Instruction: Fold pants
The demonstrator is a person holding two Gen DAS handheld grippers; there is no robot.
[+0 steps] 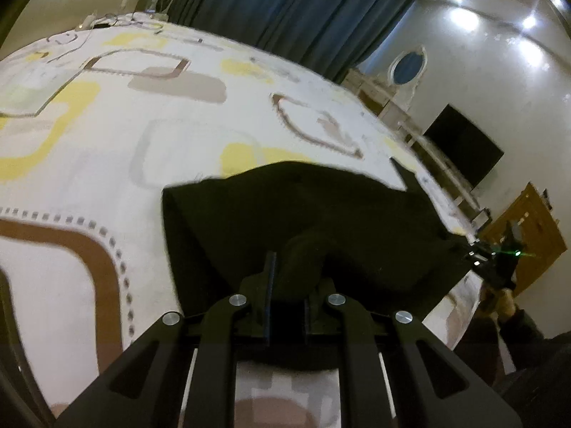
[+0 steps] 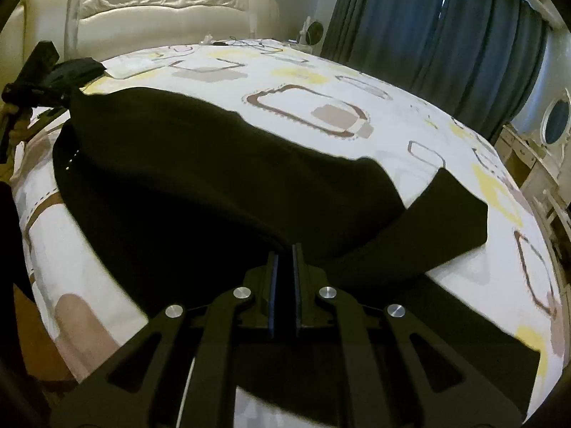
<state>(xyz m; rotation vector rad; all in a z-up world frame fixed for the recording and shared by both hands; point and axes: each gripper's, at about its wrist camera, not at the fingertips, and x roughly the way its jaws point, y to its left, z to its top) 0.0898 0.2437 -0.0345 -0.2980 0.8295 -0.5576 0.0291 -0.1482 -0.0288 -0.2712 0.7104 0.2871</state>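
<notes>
Black pants (image 2: 200, 178) lie spread across a patterned bedspread (image 2: 303, 82). My right gripper (image 2: 284, 253) is shut on the near edge of the pants, the cloth pinched between its fingers; one leg (image 2: 446, 210) angles off to the right. My left gripper (image 1: 291, 267) is shut on a bunched fold of the pants (image 1: 321, 207) and holds it raised off the bed. The left gripper also shows at the far left of the right wrist view (image 2: 67, 94), at the other end of the pants. The right gripper shows at the right edge of the left wrist view (image 1: 467, 246).
A cream tufted headboard (image 2: 160, 3) is behind the bed. Dark blue curtains (image 2: 446, 35) hang at the far side. A white dresser with an oval mirror (image 2: 549, 121) stands right of the bed. A black TV (image 1: 464, 146) and a wooden door (image 1: 528, 235) are on the wall.
</notes>
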